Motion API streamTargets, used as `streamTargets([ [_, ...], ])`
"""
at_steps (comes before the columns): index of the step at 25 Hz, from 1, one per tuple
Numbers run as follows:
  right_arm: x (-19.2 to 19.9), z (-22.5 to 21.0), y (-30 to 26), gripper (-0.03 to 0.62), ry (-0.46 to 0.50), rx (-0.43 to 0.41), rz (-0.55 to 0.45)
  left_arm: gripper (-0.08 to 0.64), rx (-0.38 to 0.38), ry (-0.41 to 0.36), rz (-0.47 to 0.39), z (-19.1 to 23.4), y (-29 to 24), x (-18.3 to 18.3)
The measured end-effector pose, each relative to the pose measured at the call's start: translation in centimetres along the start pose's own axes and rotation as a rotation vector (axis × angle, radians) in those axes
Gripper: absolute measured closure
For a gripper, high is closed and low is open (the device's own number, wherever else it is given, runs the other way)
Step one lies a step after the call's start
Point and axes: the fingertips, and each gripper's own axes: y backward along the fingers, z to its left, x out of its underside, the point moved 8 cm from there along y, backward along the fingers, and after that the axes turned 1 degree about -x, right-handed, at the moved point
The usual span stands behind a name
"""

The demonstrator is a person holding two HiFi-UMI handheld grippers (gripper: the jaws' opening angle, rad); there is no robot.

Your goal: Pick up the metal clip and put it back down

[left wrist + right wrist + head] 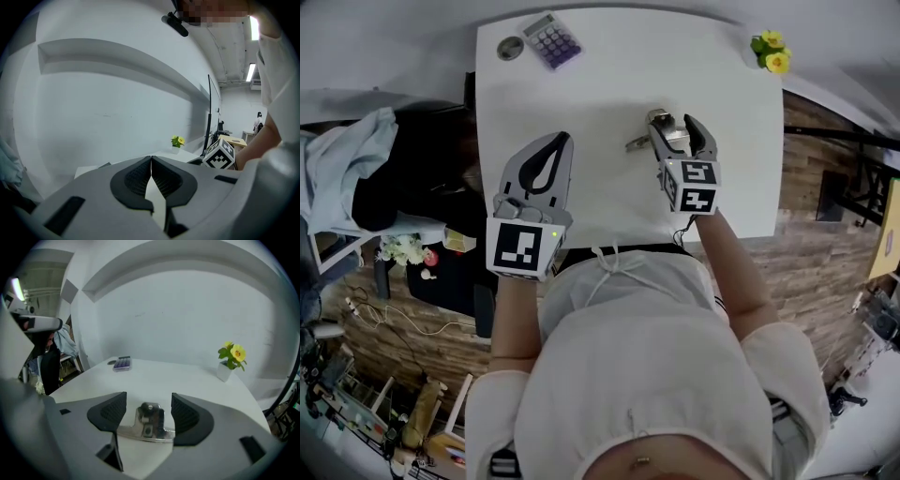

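The metal clip is a shiny silver spring clamp, and one handle sticks out to the left of my right gripper. In the right gripper view the clip sits between the two black pads. Its long flat bar spans from pad to pad, and the white table lies below and beyond it. The right gripper is shut on the clip with its jaws standing wide apart. My left gripper hovers over the table's left part with its pads pressed together and nothing in them; its own view shows the closed tips.
A purple calculator and a small round disc lie at the table's far left corner. A small pot of yellow flowers stands at the far right corner. A dark chair with clothes stands left of the table.
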Motion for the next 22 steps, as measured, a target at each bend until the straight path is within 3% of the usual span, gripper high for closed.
streamTargets([
  [4,-2.8,0.6,4.0,0.31,0.074,-0.024,-0.157,0.54,0.0,-0.046,-0.064,-0.9,1.4,-1.3],
  [8,-5.3,1.0,7.7,0.347,0.142,-0.012,-0.273,0.54,0.003,-0.056,-0.067,-1.9,2.6,-2.6],
  [18,-9.5,0.7,16.3,0.576,0.18,0.037,-0.53,0.54,-0.019,-0.086,-0.147,-3.1,4.8,-5.2],
  [22,-9.9,0.4,18.0,0.586,0.179,0.025,-0.577,0.54,-0.03,-0.092,-0.161,-3.0,5.1,-5.8],
])
